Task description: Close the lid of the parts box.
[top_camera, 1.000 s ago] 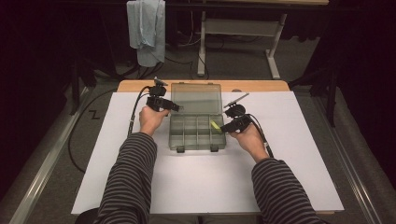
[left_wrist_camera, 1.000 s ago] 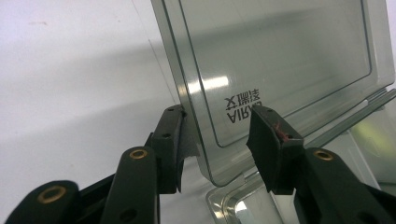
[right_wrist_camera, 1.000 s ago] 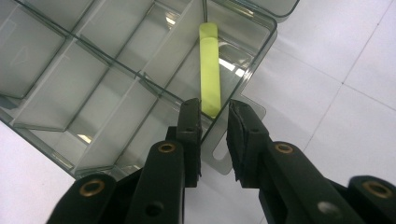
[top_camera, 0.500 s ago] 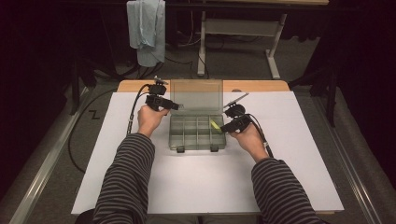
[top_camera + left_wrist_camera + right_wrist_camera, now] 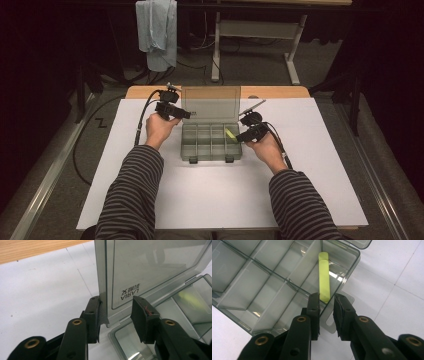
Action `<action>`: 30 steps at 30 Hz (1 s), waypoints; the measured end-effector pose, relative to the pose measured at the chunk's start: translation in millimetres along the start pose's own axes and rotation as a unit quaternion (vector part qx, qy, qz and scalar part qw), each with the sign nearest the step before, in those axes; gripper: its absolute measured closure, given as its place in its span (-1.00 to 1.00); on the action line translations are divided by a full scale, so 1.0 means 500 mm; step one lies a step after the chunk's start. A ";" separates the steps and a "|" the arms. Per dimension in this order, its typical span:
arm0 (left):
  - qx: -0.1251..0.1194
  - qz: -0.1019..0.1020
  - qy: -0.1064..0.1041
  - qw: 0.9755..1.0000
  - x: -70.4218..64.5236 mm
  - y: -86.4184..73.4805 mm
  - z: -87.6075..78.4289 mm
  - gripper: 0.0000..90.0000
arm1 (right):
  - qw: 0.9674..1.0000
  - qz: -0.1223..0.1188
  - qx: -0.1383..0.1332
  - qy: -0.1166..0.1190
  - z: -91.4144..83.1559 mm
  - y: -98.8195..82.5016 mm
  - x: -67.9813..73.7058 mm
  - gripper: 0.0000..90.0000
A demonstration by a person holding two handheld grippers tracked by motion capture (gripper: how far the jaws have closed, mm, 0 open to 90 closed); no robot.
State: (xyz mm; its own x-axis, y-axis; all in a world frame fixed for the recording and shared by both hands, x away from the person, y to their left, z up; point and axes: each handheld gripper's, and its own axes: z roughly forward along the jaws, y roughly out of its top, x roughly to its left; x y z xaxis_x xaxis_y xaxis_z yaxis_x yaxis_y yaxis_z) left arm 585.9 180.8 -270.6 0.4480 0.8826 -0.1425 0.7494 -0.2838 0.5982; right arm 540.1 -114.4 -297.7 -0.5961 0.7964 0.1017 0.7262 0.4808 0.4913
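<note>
A clear grey compartment box (image 5: 210,158) sits mid-table with its lid (image 5: 211,102) standing up. My left gripper (image 5: 184,115) is at the lid's left edge. In the left gripper view its jaws (image 5: 116,305) have just been closing around that edge of the lid (image 5: 155,265); one pad touches it and the other stands off, so the gripper is open. A yellow-green stick (image 5: 324,277) lies in the end compartment of the box (image 5: 234,272). My right gripper (image 5: 326,302) is at the box's right wall, narrowly open, with the stick's near end at its fingertips. From above, the stick (image 5: 230,134) lies just left of that gripper (image 5: 239,137).
The box rests on a white sheet (image 5: 225,200) covering the table, with a wooden strip (image 5: 145,92) along the far edge. A light blue cloth (image 5: 157,30) hangs beyond the table, beside a white frame (image 5: 252,30). Cables trail from both grippers.
The left gripper has shifted slightly at the lid's edge. The right hand and the stick have stayed where they were.
</note>
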 end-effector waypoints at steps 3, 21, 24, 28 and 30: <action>0.000 0.002 0.002 1.000 -0.002 -0.001 -0.002 0.33 | 1.000 -0.003 -0.001 0.000 0.000 0.000 0.000 0.73; 0.003 0.021 0.010 1.000 -0.017 -0.013 -0.020 0.42 | 1.000 -0.002 -0.003 -0.002 0.000 0.000 0.001 0.73; 0.004 0.022 0.010 1.000 -0.018 -0.013 -0.021 0.43 | 1.000 -0.002 -0.002 -0.002 0.000 0.000 0.001 0.73; 0.005 0.027 0.014 1.000 -0.021 -0.013 -0.022 0.43 | 1.000 -0.002 -0.002 -0.003 0.000 0.000 0.001 0.73; 0.005 0.026 0.012 1.000 -0.021 -0.014 -0.023 0.43 | 1.000 -0.002 -0.002 -0.002 0.000 0.000 0.001 0.73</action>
State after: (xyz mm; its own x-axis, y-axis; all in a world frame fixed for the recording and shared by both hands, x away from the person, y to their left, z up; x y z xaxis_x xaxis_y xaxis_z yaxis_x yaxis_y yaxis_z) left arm 570.4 177.6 -264.3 0.4745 0.8755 -0.0920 0.7301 -0.3330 0.5967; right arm 539.7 -113.9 -297.9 -0.5969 0.7965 0.0964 0.7228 0.4817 0.4955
